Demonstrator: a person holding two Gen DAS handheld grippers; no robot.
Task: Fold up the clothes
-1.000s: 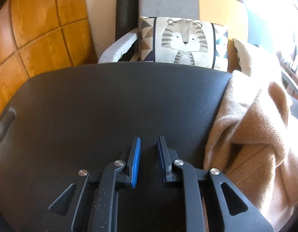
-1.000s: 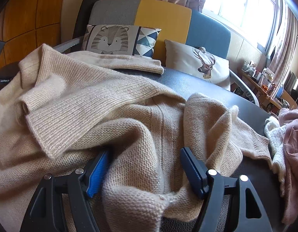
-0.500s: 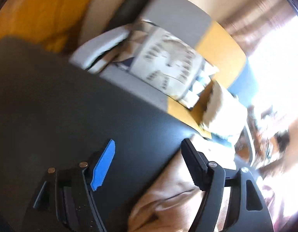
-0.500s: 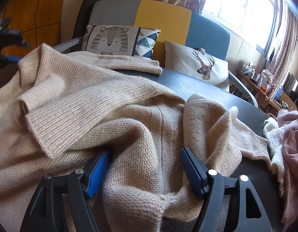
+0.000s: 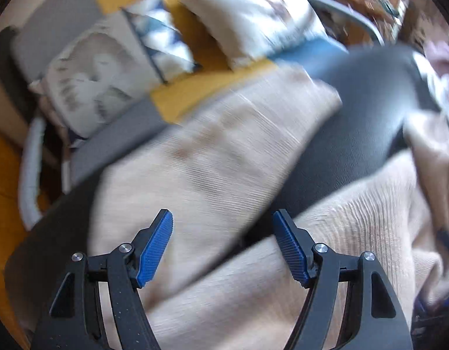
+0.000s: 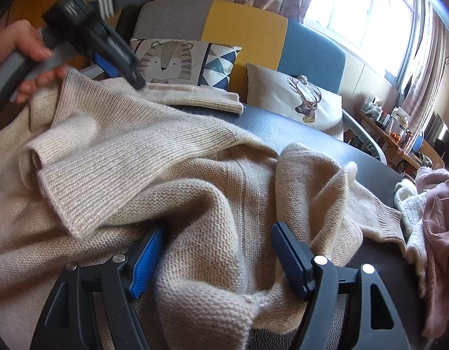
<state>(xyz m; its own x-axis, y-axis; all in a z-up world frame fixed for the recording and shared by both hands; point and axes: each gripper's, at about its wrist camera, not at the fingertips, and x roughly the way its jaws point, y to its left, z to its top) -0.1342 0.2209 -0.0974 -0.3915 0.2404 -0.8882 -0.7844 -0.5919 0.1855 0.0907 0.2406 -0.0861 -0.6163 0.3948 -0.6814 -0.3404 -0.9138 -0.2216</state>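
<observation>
Right wrist | right claw (image 6: 221, 258) wide (unclamped) | ribbed beige knit sweater (image 6: 154, 157) bunched between

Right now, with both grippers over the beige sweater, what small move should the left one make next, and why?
Probably lower the left gripper onto the sweater's sleeve and close. Its jaws have just been opening and stand wide above that sleeve, gripping nothing, while the right gripper straddles a bunched fold of the beige sweater without visibly pinching it.
</observation>
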